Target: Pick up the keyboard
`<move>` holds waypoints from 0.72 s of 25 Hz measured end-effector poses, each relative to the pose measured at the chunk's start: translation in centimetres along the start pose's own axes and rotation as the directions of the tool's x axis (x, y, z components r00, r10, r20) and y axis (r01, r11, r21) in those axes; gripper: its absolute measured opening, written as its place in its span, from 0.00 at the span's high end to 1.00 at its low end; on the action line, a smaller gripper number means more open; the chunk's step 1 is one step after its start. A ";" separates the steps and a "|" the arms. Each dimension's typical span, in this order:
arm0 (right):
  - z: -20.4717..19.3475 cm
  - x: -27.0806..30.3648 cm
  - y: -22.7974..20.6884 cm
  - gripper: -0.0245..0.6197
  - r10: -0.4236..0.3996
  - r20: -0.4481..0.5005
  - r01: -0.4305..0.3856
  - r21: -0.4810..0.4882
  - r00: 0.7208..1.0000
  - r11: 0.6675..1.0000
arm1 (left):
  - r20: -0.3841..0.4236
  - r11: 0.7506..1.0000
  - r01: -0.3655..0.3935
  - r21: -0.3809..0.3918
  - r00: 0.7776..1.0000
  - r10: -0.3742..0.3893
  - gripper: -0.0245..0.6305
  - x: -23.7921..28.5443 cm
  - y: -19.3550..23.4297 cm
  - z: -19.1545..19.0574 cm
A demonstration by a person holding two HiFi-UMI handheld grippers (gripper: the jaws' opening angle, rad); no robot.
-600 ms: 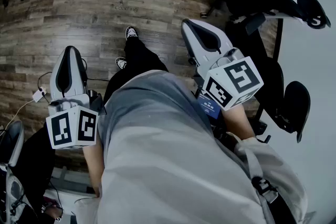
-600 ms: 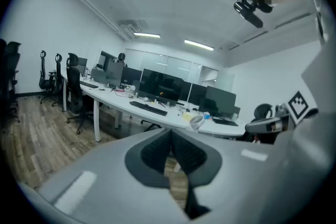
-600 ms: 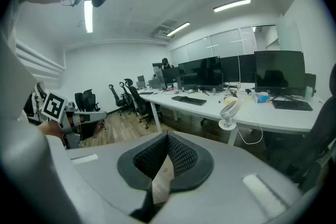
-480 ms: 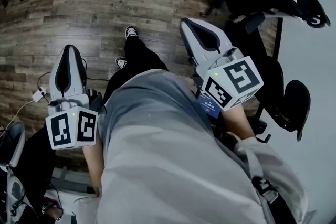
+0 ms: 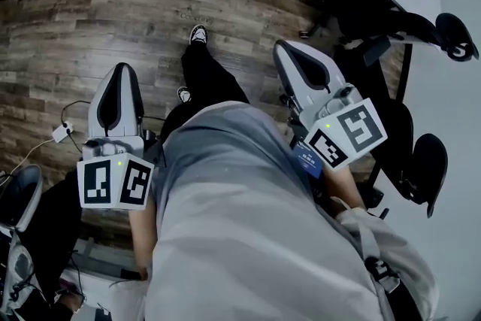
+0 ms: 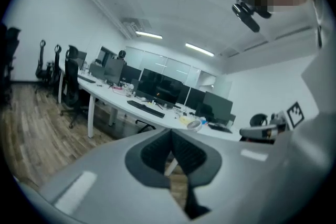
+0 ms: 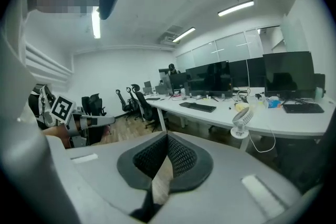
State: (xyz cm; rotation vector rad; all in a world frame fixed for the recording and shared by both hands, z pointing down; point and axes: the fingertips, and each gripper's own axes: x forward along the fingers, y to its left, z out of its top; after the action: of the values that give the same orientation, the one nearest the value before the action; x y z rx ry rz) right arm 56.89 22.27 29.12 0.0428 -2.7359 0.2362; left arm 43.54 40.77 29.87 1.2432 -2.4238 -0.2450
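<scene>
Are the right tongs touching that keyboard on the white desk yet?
Apart. In the right gripper view the right tongs, shut and empty, point toward the keyboard on the desk far beyond them.

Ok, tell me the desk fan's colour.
White; the fan shows best in the right gripper view.

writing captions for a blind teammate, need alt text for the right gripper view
The right claw, jaws shut and empty, points across an office toward a long white desk that carries a black keyboard, a row of dark monitors and a small white fan at its edge. Office chairs stand to the left of the desk.
</scene>
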 end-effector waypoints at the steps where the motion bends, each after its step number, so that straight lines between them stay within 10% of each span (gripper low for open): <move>1: 0.5 0.7 0.2 0.97 0.004 0.015 -0.004 0.001 1.000 1.000 | 0.002 0.998 0.026 -0.061 1.000 -0.026 0.96 0.3 0.5 0.5; 18: 9.4 18.0 -5.5 0.97 0.000 0.052 -0.004 0.067 0.999 0.998 | -0.023 0.999 -0.032 -0.035 0.999 0.031 0.96 15.0 9.7 8.7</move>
State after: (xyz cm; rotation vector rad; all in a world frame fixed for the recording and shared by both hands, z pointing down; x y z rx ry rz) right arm 37.03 15.35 28.43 0.0654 -2.7796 0.3316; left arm 24.83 34.10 29.28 1.1852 -2.4072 -0.2623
